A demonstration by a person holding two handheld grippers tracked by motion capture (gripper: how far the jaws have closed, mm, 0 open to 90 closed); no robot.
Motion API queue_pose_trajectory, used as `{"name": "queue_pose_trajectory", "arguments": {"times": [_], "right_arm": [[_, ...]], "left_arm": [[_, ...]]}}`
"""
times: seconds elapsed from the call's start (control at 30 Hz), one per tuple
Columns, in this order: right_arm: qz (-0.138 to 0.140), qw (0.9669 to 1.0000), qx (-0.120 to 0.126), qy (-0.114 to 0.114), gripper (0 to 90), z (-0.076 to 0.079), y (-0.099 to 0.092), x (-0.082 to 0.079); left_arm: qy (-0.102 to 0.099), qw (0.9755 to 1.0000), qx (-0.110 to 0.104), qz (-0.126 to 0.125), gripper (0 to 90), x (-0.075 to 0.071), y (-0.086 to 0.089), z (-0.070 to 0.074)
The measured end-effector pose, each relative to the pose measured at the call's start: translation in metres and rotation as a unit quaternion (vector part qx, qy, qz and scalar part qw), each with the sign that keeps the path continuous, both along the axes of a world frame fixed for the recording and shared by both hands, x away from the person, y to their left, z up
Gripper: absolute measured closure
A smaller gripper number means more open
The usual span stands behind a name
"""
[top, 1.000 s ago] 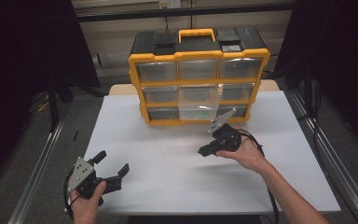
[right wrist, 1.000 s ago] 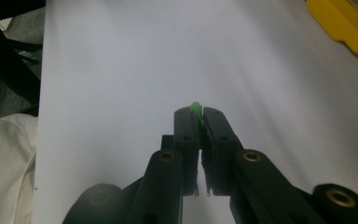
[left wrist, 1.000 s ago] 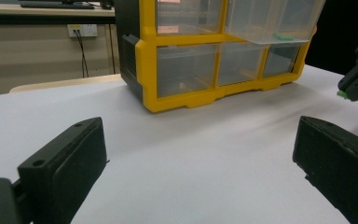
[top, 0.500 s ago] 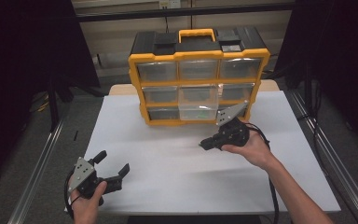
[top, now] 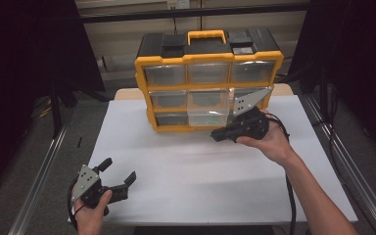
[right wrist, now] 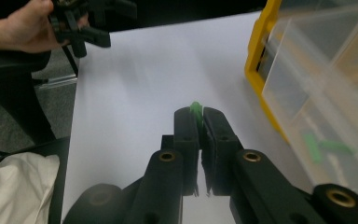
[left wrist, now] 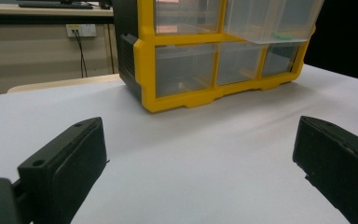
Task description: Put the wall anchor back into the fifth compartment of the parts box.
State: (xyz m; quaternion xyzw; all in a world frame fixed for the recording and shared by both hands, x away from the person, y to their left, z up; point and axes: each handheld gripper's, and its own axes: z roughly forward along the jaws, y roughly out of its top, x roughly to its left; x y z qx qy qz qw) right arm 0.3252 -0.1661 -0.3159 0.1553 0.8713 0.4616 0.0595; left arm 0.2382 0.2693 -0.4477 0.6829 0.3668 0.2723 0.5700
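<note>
At the near left corner of the white table, the left gripper rests in the person's hand with its jaws spread wide and nothing between them. In the left gripper view, its two black jaws stand far apart over bare table, pointing at the box. Farther in, toward the right side of the table, the right gripper is held just above the table, right in front of the box. Its jaws are pressed close together on a small green piece, and a bit of green pokes out at the tips in the right gripper view. Behind it, near the far edge, stands the yellow drawer box. One clear drawer in the bottom row is pulled out, and more green pieces lie inside it. It looks like the green piece has just been picked from that drawer and is being carried away from it. The next move is likely to carry it over bare table, lower it, and then open the jaws gently so it does not bounce or roll off.
</note>
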Motion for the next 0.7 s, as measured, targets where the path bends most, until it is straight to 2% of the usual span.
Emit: {"name": "queue_pose_trajectory", "arguments": {"times": [0.07, 0.17, 0.5, 0.63, 0.7], "right_arm": [[-0.001, 1.0, 0.005, -0.008, 84.8, 0.008, 0.0, 0.001], [-0.005, 0.9999, -0.005, -0.014, 84.8, 0.021, 0.001, 0.004], [-0.024, 0.9989, -0.032, -0.024, 84.8, 0.046, 0.003, 0.02], [-0.03, 0.9984, -0.042, -0.025, 84.8, 0.054, 0.006, 0.027], [-0.033, 0.9978, -0.051, -0.026, 84.8, 0.059, 0.008, 0.031]], "left_arm": [[0.002, 1.0, 0.0, 0.003, 2.9, 0.0, 0.0, 0.0], [0.003, 1.0, 0.004, 0.005, 2.9, 0.0, 0.0, 0.0], [0.003, 1.0, 0.004, 0.0, 2.8, 0.0, -0.001, -0.001], [0.003, 0.9999, 0.013, -0.001, 2.8, -0.001, 0.001, 0.0], [0.002, 1.0, 0.002, -0.002, 2.8, 0.0, 0.0, 0.0]]}}
